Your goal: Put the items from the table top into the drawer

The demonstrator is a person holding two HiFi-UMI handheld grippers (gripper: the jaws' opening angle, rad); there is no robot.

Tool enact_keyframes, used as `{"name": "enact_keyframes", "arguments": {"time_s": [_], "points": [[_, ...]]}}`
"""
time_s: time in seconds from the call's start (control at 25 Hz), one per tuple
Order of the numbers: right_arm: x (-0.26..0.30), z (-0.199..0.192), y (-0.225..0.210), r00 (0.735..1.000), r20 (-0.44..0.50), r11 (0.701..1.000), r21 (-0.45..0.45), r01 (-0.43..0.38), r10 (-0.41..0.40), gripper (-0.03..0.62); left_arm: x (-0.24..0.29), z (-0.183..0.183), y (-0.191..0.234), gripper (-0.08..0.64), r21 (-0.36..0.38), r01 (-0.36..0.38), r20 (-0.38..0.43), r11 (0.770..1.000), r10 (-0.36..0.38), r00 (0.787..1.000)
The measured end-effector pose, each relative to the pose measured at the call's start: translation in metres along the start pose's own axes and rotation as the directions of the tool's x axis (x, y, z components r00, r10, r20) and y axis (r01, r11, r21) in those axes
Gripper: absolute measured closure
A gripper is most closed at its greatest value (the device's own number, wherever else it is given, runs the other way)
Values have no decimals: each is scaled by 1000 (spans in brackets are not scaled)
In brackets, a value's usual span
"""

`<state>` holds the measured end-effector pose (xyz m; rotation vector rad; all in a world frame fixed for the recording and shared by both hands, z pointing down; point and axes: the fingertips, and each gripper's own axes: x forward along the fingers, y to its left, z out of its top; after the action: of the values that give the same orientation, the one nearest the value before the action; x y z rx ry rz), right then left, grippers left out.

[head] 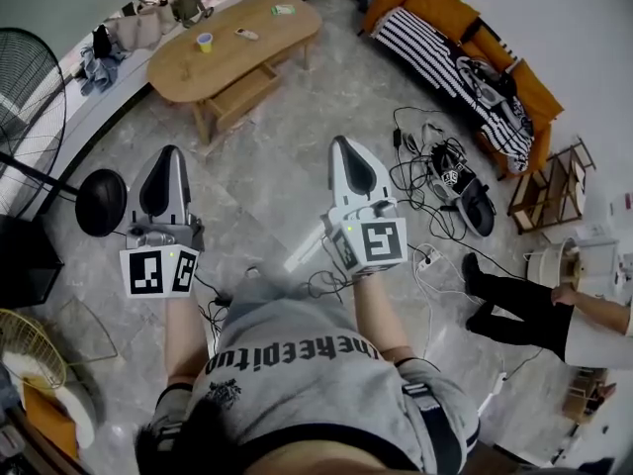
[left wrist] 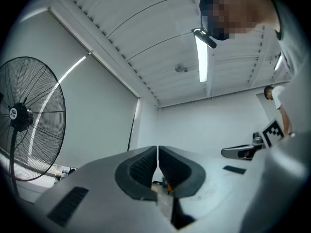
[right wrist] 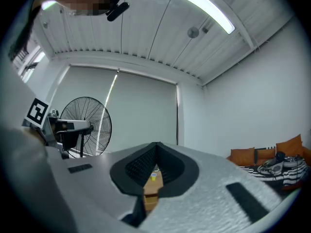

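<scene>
A wooden coffee table (head: pixel 259 30) stands far ahead across the floor. On it are a yellow cup (head: pixel 204 41), a small white item (head: pixel 246 34) and a green item (head: pixel 284 10). Its drawer (head: pixel 240 91) sticks out below the top on the near side. My left gripper (head: pixel 170 150) and right gripper (head: pixel 339 142) are held side by side over the floor, well short of the table, both shut with nothing between the jaws. In the right gripper view the shut right gripper (right wrist: pixel 155 145) frames the cup (right wrist: pixel 153 176) and table (right wrist: pixel 151 189). The left gripper (left wrist: pixel 158 148) points up at a wall.
A big standing fan (head: pixel 28 95) and its black base (head: pixel 101 202) are at the left. An orange sofa (head: pixel 450 23) with a striped cover, tangled cables (head: pixel 427 161), shoes and a wooden rack (head: pixel 547 188) are at the right. A seated person (head: pixel 539 310) is at the right edge.
</scene>
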<state>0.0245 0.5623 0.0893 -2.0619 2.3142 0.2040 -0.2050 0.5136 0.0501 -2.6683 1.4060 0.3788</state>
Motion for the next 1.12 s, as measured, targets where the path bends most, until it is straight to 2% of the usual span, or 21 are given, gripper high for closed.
{"name": "enact_keyframes", "arguments": {"time_s": [0.36,0.64,0.88,1.12], "points": [[15,-1,22,1000,28,1000,0,9,-9,589,-3,0,28,548,2,16,11,1000,-16,1000],[34,-9,26,1000,2,1000,1,-11,11,589,11,-5,44,548,0,20,18,1000,-20,1000],[81,-23,6,1000,0,1000,12,-21,21,589,48,-22,61,548,4,2,6,1000,-2,1000],[148,-30,-25,999,12,999,25,-43,43,589,107,-34,81,548,19,-28,12,999,28,1000]]}}
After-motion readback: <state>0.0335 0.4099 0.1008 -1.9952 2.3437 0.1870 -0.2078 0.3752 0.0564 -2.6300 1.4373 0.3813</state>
